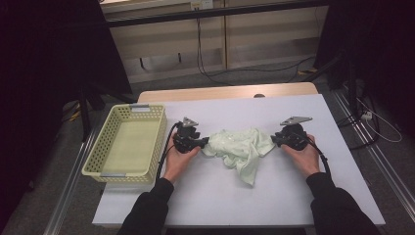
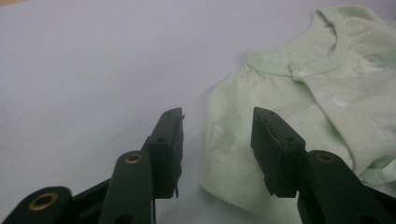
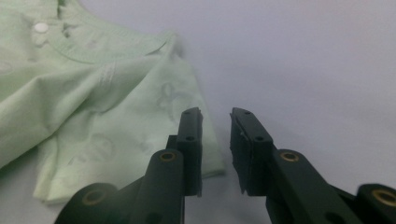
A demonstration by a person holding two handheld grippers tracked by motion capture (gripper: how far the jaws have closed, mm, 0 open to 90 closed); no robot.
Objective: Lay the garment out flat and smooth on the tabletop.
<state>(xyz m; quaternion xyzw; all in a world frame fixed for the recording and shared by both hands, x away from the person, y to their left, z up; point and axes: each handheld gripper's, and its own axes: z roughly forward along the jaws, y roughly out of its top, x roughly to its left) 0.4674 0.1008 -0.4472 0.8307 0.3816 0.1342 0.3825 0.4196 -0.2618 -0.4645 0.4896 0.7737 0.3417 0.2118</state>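
Observation:
A crumpled pale green garment (image 1: 240, 147) lies in the middle of the table. My left gripper (image 1: 204, 142) sits at its left edge, the right gripper (image 1: 273, 139) at its right edge, each held by a hand. In the left gripper view the garment (image 2: 289, 88) shows its ribbed collar; a hemmed corner lies between the jaws of my left gripper (image 2: 218, 114), which stand apart without pressing it. In the right gripper view the garment (image 3: 93, 93) lies to the left. My right gripper (image 3: 215, 114) is narrowly open over bare table, its left jaw above the cloth's edge.
A pale yellow perforated basket (image 1: 105, 147) with nothing in it stands at the table's left edge. The pale grey tabletop (image 1: 293, 196) has free room in front and at the right. Cables run on the floor beyond the far edge.

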